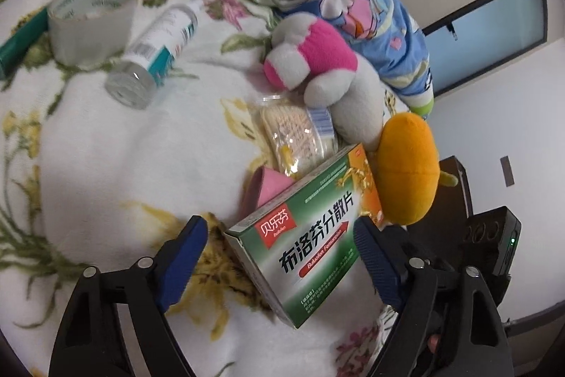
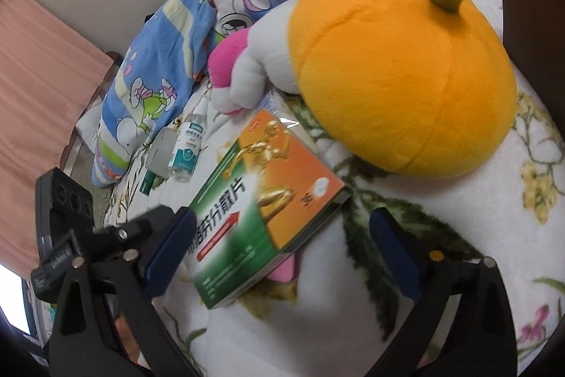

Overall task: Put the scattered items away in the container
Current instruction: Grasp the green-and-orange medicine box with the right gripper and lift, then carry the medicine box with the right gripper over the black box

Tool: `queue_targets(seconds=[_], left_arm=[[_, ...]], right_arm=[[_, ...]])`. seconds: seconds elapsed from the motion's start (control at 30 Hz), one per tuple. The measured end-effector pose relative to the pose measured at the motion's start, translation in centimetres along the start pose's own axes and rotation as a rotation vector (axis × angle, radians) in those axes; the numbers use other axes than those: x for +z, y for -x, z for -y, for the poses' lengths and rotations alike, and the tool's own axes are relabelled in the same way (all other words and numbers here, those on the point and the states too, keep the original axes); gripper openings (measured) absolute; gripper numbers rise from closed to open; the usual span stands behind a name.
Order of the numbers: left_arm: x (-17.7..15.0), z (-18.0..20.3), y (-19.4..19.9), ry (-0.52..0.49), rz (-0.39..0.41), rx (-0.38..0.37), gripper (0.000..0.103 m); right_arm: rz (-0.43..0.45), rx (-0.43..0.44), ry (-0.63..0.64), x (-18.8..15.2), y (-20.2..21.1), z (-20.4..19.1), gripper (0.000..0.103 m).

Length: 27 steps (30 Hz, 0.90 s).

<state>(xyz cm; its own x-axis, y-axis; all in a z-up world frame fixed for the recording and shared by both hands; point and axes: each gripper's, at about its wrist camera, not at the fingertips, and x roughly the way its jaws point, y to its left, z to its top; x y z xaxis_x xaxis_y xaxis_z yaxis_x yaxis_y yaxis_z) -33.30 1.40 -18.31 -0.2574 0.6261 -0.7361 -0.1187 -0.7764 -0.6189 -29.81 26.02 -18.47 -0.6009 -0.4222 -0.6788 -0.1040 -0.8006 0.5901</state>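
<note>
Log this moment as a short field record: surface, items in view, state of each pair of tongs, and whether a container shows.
surface: floral blanket
medicine box: green and orange, lying between the open left tongs, propped over a pink item
right tongs: open, around the same box, not gripping
other items: tape roll, clear bottle, wrapped snack, orange plush, white and pink plush
container: not visible in either view

Pink item (image 1: 266,186) half hidden beneath medicine box (image 1: 310,249)
</note>
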Motion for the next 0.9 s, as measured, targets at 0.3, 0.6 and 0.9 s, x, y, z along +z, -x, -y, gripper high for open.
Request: queue_targets(seconds=[0.3,0.6,0.9], left_arm=[[-0.7,0.3,-1.2,-0.023,-0.016,-0.012,0.053],[-0.7,0.7,1.0,-0.045,0.036,-0.01,0.052],[-1.1,2.9,4.7,-0.081,0.09,-0.021,0.052]], right_arm=[[-0.022,0.007,0.003,0.2,-1.8,0.2,0.067],[0.024,0.045,0.044,0.1,-0.8,-1.5,0.056],[0.073,0.073,0.083,0.2,2.6,-4.1,0.056]])
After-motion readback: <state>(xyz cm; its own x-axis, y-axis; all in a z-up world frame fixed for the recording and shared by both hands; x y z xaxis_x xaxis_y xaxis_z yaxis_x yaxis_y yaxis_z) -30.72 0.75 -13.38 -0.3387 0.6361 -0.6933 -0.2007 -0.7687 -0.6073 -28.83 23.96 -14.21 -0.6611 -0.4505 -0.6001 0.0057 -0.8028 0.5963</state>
